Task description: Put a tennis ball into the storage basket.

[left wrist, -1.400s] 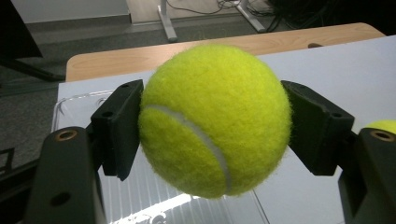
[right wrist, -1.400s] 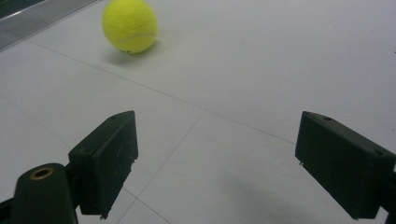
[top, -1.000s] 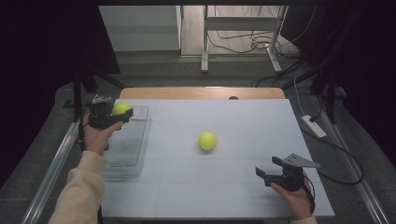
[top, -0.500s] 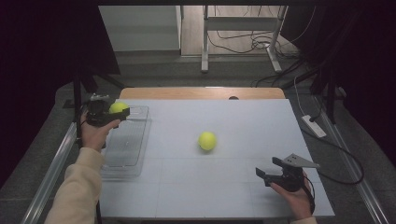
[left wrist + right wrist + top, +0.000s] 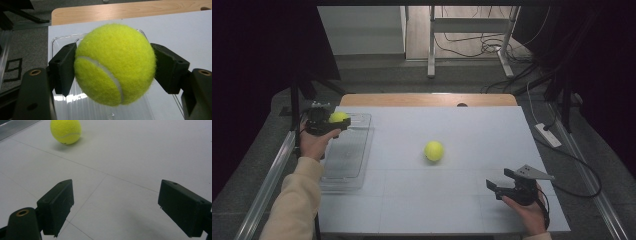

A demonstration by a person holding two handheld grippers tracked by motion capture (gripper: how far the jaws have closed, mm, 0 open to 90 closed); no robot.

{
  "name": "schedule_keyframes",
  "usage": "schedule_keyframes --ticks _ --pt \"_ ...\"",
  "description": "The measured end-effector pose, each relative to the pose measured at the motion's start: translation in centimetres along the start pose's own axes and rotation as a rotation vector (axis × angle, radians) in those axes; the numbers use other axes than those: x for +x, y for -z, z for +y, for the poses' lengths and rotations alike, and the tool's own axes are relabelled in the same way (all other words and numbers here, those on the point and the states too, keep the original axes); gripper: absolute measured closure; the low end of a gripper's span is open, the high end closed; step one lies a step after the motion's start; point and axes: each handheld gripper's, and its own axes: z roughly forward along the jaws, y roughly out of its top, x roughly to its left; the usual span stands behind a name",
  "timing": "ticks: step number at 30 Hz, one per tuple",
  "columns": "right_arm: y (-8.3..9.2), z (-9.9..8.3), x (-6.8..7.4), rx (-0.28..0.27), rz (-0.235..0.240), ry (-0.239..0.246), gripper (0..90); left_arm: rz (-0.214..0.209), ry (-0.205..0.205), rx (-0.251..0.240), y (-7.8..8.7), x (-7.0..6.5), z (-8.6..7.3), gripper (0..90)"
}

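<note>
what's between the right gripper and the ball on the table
Nothing visible. The open right gripper faces the ball across bare white table. The left gripper holds the other ball over the tray, well aside.

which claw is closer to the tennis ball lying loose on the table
Right. The right claw rests open on the table toward the near right, across bare mat from the loose tennis ball. The left claw is farther, at the far left over the clear tray, gripping another ball.

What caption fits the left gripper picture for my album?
Left gripper fingers squeeze a yellow tennis ball above a clear plastic tray.
</note>
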Motion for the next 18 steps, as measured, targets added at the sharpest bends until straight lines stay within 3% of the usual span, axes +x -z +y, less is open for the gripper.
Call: schedule_keyframes --ticks 18 --pt "-0.1 -0.1 0.0 0.005 -0.002 0.003 13.3 0.024 -0.027 0.053 -1.5 0.1 -0.3 27.1"
